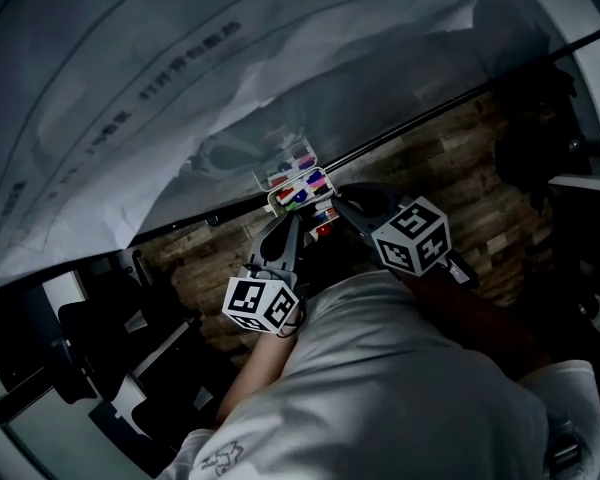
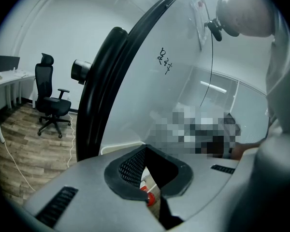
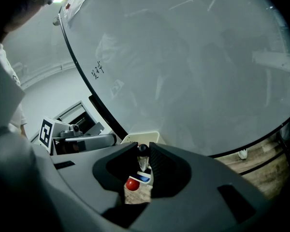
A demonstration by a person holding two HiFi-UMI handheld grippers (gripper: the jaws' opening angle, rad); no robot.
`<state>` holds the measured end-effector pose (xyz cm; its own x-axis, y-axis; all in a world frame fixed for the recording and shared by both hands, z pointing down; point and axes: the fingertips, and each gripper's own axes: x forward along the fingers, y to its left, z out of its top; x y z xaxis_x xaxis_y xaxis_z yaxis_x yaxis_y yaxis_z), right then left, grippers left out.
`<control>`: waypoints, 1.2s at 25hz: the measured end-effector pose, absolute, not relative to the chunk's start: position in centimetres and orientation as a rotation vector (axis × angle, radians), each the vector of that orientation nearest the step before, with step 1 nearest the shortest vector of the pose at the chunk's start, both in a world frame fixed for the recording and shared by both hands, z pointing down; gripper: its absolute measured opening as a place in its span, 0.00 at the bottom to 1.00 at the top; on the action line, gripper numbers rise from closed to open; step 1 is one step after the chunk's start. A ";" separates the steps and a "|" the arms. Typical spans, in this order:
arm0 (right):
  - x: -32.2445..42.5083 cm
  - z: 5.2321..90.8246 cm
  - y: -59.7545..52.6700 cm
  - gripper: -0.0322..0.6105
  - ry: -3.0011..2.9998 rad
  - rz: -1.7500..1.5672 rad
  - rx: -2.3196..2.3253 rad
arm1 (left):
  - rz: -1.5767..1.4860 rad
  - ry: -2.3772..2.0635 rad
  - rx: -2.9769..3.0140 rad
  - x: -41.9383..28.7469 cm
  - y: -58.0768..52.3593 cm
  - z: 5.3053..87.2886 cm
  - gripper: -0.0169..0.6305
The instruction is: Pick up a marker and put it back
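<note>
the marker (image 3: 143, 162), black-capped with a pale barrel, stands between the jaws of the right tongs (image 3: 144, 148), which are closed on it just below the cap. it hangs directly over the marker tray (image 1: 276, 198) fixed at the lower edge of the whiteboard (image 3: 193, 57). a red-capped marker (image 3: 132, 183) and a blue one (image 3: 144, 178) show underneath it.

i'd judge it light, stiff and smooth plastic, apt to swivel or slip if pinched near one end. a hold across the middle of the barrel should keep it straight for setting back down. it isn't fragile, so a firm pinch won't hurt it.

the left tongs (image 2: 145, 151) sit close beside the tray, tips drawn together with nothing between them. only a red cap shows past them, below.
</note>
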<state>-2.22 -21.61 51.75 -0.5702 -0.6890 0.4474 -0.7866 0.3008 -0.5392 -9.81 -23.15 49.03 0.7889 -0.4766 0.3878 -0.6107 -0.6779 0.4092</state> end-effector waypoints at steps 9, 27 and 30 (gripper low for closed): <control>-2.1 52.1 -21.6 0.18 -2.405 1.106 1.407 | 0.345 -0.789 2.452 -10.0 -23.2 49.2 0.03; -1.3 51.5 -22.1 0.22 -2.387 1.051 1.503 | 0.353 -0.743 2.455 -9.7 -23.3 49.7 0.03; -1.0 51.2 -22.2 0.22 -2.384 1.036 1.520 | 0.350 -0.746 2.458 -9.7 -23.4 49.5 0.03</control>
